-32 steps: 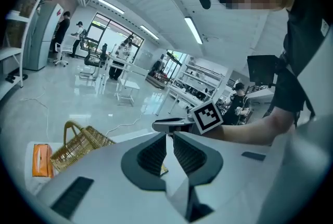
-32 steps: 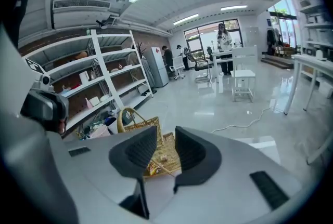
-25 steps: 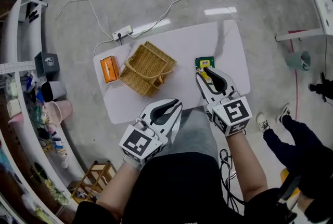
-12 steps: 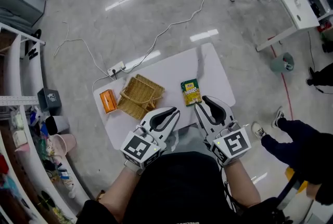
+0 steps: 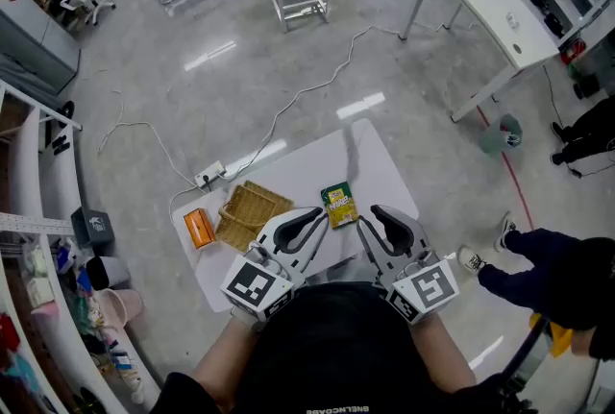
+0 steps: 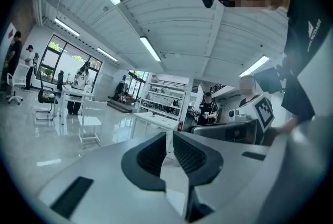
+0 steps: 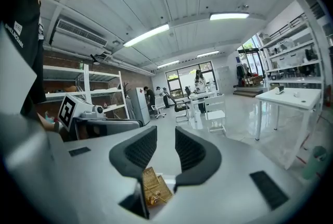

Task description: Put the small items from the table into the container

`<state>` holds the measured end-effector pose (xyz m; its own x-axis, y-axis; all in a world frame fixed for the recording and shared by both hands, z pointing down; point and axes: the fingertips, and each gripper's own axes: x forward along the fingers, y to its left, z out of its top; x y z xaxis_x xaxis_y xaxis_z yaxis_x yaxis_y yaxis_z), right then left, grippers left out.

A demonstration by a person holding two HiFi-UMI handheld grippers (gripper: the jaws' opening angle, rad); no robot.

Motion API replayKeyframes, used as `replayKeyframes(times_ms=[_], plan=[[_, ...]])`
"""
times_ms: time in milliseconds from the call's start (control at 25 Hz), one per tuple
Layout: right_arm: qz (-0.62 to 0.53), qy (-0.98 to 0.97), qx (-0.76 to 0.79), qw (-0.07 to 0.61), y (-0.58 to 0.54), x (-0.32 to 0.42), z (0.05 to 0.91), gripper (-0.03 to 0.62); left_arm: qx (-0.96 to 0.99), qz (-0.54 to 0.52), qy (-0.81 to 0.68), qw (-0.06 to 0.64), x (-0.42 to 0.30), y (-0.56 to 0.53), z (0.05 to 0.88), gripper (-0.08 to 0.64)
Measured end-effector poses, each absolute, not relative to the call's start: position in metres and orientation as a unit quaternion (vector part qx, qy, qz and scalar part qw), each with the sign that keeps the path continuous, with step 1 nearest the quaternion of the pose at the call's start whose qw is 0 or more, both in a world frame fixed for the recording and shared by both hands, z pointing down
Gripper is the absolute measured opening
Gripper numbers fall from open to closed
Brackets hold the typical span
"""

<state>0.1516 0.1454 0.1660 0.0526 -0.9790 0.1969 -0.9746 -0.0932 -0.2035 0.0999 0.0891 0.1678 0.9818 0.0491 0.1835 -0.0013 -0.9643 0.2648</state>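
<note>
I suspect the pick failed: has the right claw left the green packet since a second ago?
Yes. The right claw has drawn back toward the person; its tips, then over the green packet, are now beside it.

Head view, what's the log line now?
left gripper: open | right gripper: open | green packet: on table, outside wicker basket

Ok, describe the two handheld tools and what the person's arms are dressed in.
Both the left tool and right tool are white shells with curved jaws lined in black ribbed pads. Each carries a white cube printed with black square markers. The person wears a black top; the forearms are bare.
</note>
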Motion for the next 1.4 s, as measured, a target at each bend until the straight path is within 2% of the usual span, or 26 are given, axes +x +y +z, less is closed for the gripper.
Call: replayKeyframes(times_ms=[560,840,1000,1400], plan=[[-0.137,0.652,-0.745,0.020,0.157,0.178,0.158,0.114,0.990,0.060,0.029,0.125,0.119,0.084,0.149,0.044],[-0.146,0.649,-0.747,0.018,0.151,0.182,0.163,0.114,0.990,0.100,0.028,0.092,0.124,0.079,0.154,0.044],[-0.150,0.651,-0.744,0.017,0.148,0.184,0.165,0.114,0.989,0.069,0.027,0.128,0.124,0.074,0.155,0.044],[-0.165,0.660,-0.732,0.016,0.143,0.182,0.176,0.114,0.987,0.075,0.008,0.140,0.122,0.067,0.163,0.044]])
